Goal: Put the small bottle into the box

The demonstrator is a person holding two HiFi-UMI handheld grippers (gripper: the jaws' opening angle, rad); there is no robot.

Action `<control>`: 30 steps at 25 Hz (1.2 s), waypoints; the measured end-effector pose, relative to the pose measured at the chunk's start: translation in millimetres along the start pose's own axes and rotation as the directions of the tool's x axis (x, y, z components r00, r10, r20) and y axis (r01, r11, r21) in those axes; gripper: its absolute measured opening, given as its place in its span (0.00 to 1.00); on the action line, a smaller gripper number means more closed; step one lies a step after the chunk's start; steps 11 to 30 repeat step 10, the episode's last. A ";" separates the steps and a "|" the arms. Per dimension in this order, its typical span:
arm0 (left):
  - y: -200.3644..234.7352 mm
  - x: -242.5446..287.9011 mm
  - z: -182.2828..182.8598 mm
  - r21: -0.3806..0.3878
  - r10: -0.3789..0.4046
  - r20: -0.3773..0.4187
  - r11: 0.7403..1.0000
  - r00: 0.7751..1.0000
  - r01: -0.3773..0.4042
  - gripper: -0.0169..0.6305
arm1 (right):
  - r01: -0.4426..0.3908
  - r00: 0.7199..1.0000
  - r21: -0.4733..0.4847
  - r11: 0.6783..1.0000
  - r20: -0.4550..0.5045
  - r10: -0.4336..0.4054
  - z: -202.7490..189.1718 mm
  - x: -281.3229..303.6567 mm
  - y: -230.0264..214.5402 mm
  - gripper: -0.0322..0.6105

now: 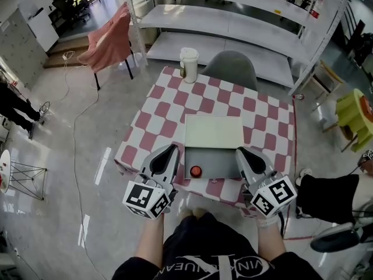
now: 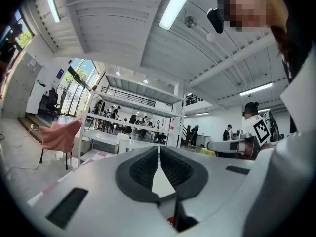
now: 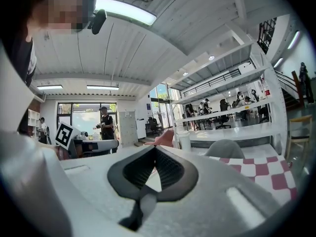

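A small bottle with a red cap [image 1: 196, 171] stands inside the grey box [image 1: 224, 164], in its near left corner. The box's cream lid [image 1: 213, 131] lies open behind it on the red-and-white checked table [image 1: 256, 112]. My left gripper [image 1: 171, 150] rests level at the table's near edge, just left of the box, shut with nothing in it. Just right of the box my right gripper [image 1: 240, 151] is also shut and empty. The left gripper view shows the left gripper [image 2: 158, 149] with its tips meeting. In the right gripper view the right gripper [image 3: 155, 149] is likewise closed.
A white lidded cup [image 1: 188, 63] stands at the table's far left corner. Behind the table are a grey chair [image 1: 231, 69] and white shelving [image 1: 233, 22]. A pink cloth [image 1: 108, 39] hangs over a chair at the far left. A green chair [image 1: 349, 112] sits at right.
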State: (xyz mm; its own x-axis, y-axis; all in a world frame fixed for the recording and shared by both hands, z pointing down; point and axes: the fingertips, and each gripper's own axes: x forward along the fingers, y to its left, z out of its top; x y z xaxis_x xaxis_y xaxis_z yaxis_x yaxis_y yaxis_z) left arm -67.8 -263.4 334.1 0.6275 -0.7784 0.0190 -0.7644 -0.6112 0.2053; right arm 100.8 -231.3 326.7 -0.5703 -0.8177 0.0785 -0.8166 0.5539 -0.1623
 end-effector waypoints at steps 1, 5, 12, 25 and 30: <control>0.1 -0.3 0.2 0.000 0.002 0.001 1.000 1.000 -0.002 0.06 | -0.003 1.000 0.001 1.000 -0.001 0.003 -1.0 0.1 0.6 0.06; -0.1 -0.5 -0.3 0.000 0.007 0.003 1.000 1.000 -0.007 0.06 | -0.011 1.000 0.002 1.000 -0.004 0.011 -3.0 0.7 1.8 0.06; -0.7 -1.3 -2.5 0.000 0.012 -0.001 1.000 1.000 -0.012 0.06 | -0.018 1.000 0.006 1.000 -0.012 0.019 -5.4 0.5 2.8 0.06; -0.7 -1.3 -2.5 0.000 0.012 -0.001 1.000 1.000 -0.012 0.06 | -0.018 1.000 0.006 1.000 -0.012 0.019 -5.4 0.5 2.8 0.06; -0.7 -1.3 -2.5 0.000 0.012 -0.001 1.000 1.000 -0.012 0.06 | -0.018 1.000 0.006 1.000 -0.012 0.019 -5.4 0.5 2.8 0.06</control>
